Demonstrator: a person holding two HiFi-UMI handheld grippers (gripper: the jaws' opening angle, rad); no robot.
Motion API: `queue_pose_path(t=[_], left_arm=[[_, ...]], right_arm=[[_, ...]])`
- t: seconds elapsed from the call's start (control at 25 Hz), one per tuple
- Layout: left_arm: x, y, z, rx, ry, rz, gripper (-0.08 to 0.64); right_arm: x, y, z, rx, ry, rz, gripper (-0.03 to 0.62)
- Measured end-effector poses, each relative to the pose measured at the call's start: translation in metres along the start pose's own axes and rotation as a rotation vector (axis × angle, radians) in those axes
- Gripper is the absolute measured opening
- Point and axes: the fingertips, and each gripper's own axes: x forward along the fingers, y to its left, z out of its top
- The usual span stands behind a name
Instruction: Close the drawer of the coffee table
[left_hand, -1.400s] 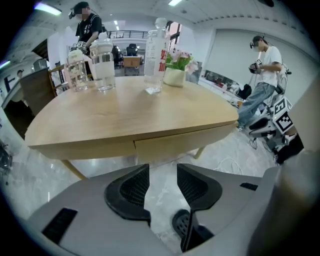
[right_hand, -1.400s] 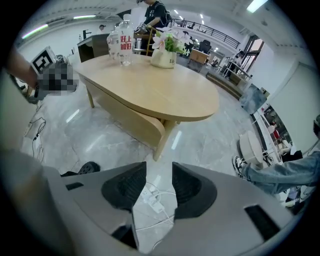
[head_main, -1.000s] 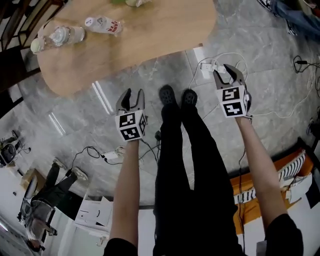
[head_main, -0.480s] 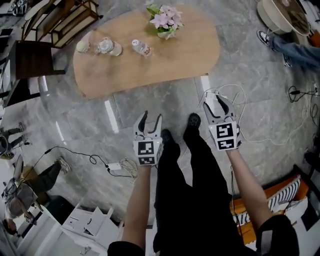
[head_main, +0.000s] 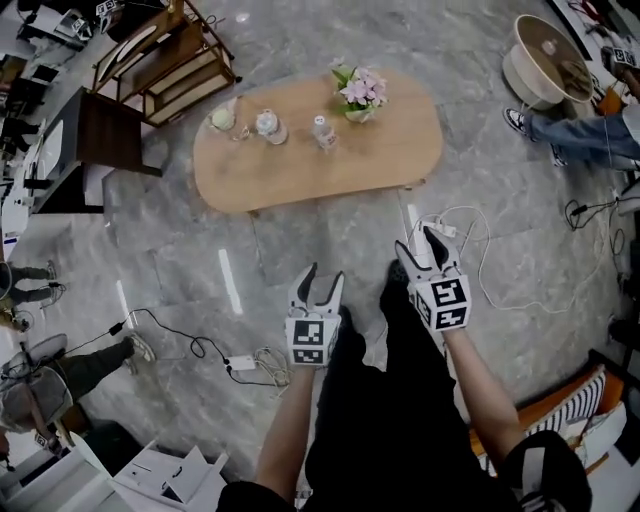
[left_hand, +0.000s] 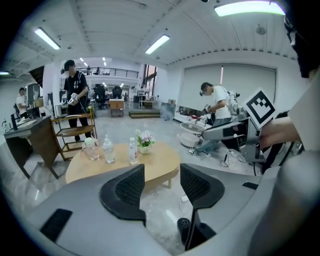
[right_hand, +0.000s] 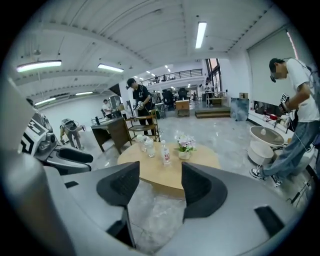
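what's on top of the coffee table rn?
On the coffee table: a pot of pink flowers, a water bottle, a clear jar and a pale-lidded cup. Its top covers whatever is beneath; no drawer shows.

One table (head_main: 300, 172), one flower pot (head_main: 360, 96), two grippers (head_main: 322, 281) (head_main: 418, 250)

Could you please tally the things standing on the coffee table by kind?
Labelled water bottle: 1
Other clear drink containers: 2
Pot of pink flowers: 1
Total: 4
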Motion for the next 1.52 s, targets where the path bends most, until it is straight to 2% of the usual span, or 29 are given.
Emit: queue_pose_path(t=[0.16,0.24,0.4,0.6,0.68,0.8,0.92,1.0,1.2,1.52], left_arm=[[-0.059,0.003,0.026,-0.027,-0.115,-0.034,0.219],[-0.089,0.002,0.040,-0.025,-0.170,-0.060,0.219],[-0.144,0.000,0.067,-0.017,-0.276,-0.109,0.218],[-0.190,-0.001,0.084,0.008,-0.345,-0.155,0.207],[-0.205,-0.003,0.092,0.019,-0.372,-0.170,0.187],[-0.223,-0.009,0.101,0.013,-0.401,-0.199,0.159],[-0.240,-0.017,0.109,0.014,-0.435,-0.229,0.090],[-0.251,-0.021,0.114,0.022,-0.460,-0.234,0.074],[-0.270,-0.019,0.117,0.013,-0.505,-0.234,0.061],[-0.277,-0.016,0.113,0.005,-0.504,-0.233,0.061]], right_arm=[[-0.038,0.057,0.029,-0.035,-0.080,0.005,0.225],[-0.060,0.085,0.048,-0.068,-0.136,-0.005,0.225],[-0.104,0.129,0.084,-0.075,-0.244,-0.042,0.225],[-0.147,0.165,0.113,-0.088,-0.341,-0.065,0.224],[-0.161,0.175,0.117,-0.089,-0.359,-0.069,0.218],[-0.180,0.185,0.116,-0.083,-0.375,-0.067,0.169],[-0.198,0.193,0.113,-0.071,-0.385,-0.066,0.135],[-0.209,0.197,0.110,-0.058,-0.392,-0.064,0.108],[-0.222,0.199,0.101,-0.026,-0.395,-0.071,0.039],[-0.229,0.205,0.101,-0.023,-0.385,-0.027,0.014]])
